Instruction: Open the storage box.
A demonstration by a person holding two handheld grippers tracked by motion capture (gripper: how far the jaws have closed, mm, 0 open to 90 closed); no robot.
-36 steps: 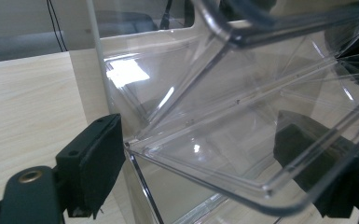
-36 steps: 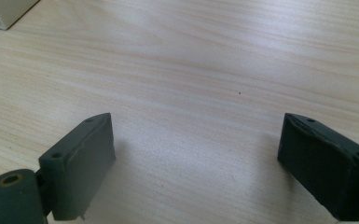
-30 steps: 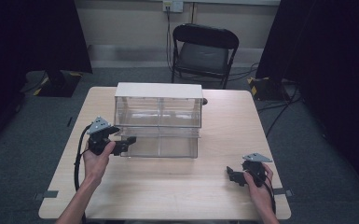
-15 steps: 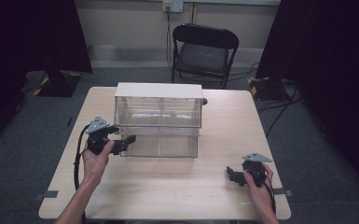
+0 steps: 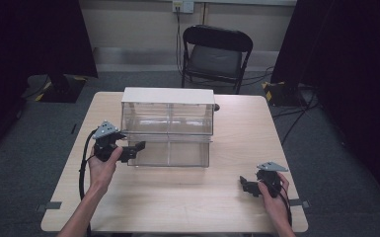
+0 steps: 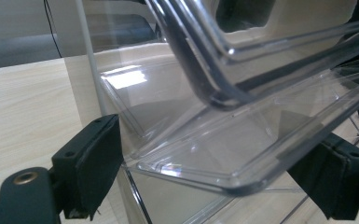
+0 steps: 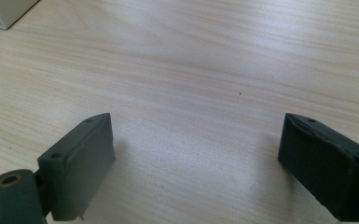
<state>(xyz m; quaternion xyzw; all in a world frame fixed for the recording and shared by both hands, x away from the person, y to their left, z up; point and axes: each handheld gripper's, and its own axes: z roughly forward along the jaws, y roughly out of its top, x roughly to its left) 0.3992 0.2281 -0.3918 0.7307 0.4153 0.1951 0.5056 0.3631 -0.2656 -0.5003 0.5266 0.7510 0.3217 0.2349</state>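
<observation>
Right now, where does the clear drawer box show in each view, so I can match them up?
High view: the clear box stands mid-table, the left gripper at its lower left corner.
Left gripper view: the box's clear lower edge lies between the open jaws.
Right gripper view: a white corner at top left, probably the box; I cannot be sure.
Shared landmark: the wooden table.

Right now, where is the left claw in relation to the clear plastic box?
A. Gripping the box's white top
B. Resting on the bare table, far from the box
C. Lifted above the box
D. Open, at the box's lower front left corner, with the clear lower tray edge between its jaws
D: the left claw sits at the clear plastic box's lower left front, and the left gripper view shows the lower tray edge between its spread jaws.
</observation>
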